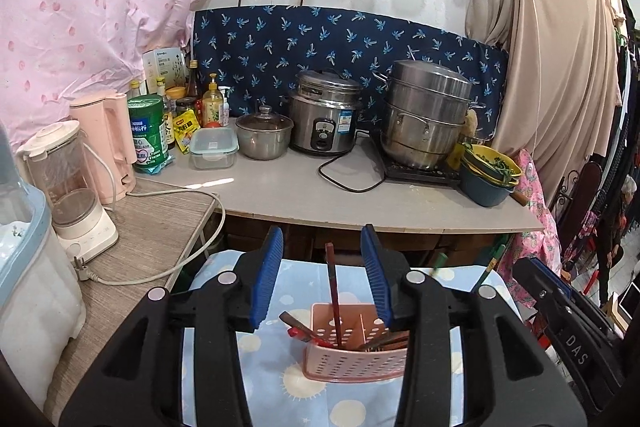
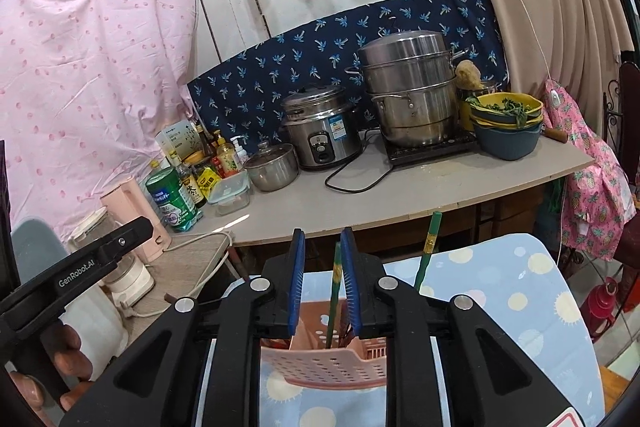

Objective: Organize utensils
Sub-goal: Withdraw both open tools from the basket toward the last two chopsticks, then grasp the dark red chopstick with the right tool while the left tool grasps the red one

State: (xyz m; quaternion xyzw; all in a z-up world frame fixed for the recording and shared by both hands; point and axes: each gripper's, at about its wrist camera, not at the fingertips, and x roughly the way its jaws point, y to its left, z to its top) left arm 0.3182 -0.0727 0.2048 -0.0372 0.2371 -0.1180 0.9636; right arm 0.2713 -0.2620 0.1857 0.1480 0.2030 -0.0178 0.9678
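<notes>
Several utensils are already stood in the pink holder (image 1: 354,351), a brown chopstick (image 1: 333,291) released between the left gripper (image 1: 326,275)'s parted fingers, a green chopstick (image 2: 334,291) apparently just freed by the right gripper (image 2: 323,281)'s narrow ones.

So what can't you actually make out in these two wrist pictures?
- Left wrist view: lower ends of the dark red chopstick and other utensils, hidden inside the pink perforated plastic utensil basket.
- Right wrist view: the basket's inside, blocked by the right gripper; the green chopstick's lower end too.
- Whether the pads touch either chopstick: unclear.
</notes>
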